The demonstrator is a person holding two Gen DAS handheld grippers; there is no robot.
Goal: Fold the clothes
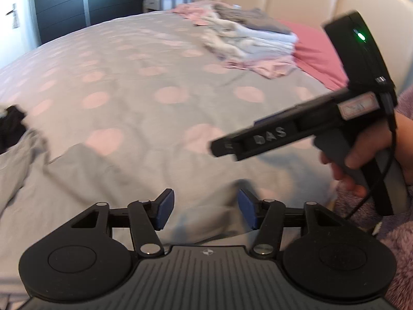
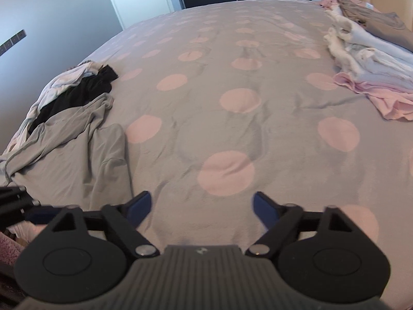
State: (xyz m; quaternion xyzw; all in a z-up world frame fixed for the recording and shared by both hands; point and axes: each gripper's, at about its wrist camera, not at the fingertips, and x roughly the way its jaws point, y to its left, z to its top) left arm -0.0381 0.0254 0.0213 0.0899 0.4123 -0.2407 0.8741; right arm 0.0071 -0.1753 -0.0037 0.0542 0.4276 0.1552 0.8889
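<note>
Both claws over bed [image 2: 232, 51], mine to steer. Left gripper [image 1: 205, 208] spread, nothing pinched. Right gripper [image 2: 201, 206] spread wide, empty. Grey garment [image 2: 69, 144] crumpled left of it, likely next pick. Folded stack [image 2: 374, 62] far right, kept clear of working area.

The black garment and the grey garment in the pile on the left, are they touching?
Touching. In the right wrist view the black garment lies directly against the grey garment, its lower edge overlapping the grey folds with no bedspread showing between them.
</note>
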